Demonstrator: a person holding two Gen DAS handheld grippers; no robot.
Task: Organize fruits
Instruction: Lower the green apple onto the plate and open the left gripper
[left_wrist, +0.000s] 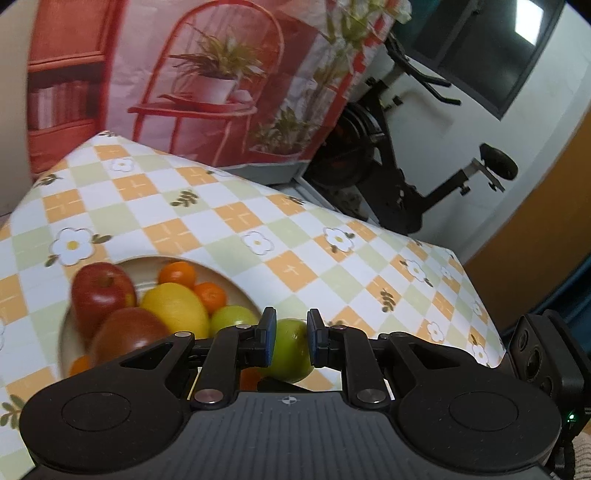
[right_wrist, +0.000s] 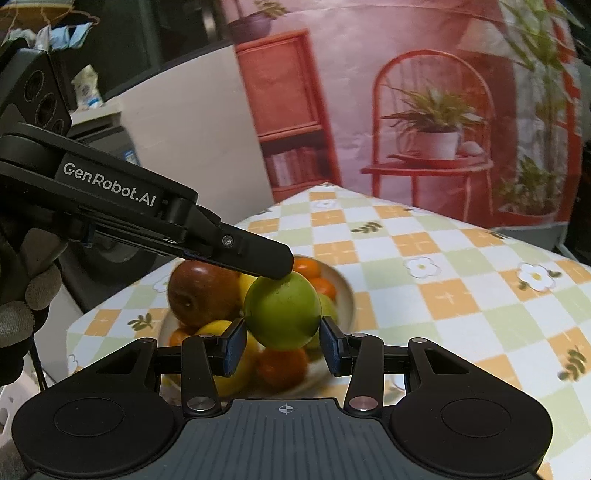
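We find the left gripper (left_wrist: 290, 341) clamped on a green apple (left_wrist: 291, 349), its blue pads (left_wrist: 269, 338) pressing both flanks of the fruit. In the right wrist view the same apple (right_wrist: 282, 312) hangs above the near edge of a pale plate (right_wrist: 345, 291), with one dark finger of the left gripper (right_wrist: 275, 267) lying across its top.

The right gripper (right_wrist: 282, 345) stands with its jaws a little apart. The apple sits in the view between its blue pads (right_wrist: 234, 347), but we cannot tell whether it lies between them or beyond them, and we see no contact (a narrow gap shows on each side). It holds nothing that we can make out.

The plate (left_wrist: 221, 275) rests on a table under a checked cloth (left_wrist: 229, 218) of orange, green and white squares with flower prints. On it we note:
- a red apple (left_wrist: 101, 291) at the left
- a darker red-brown fruit (left_wrist: 127, 332) nearer the camera
- a yellow lemon (left_wrist: 177, 308) in the middle
- two small oranges (left_wrist: 177, 273) toward the far side
- a second green fruit (left_wrist: 231, 317) just beside the lemon.

A gloved hand (right_wrist: 22, 314) grips the left tool's handle. Behind the table hangs a printed backdrop (left_wrist: 207, 81) of a red chair and potted plants, with an exercise bike (left_wrist: 391, 177) to its right.
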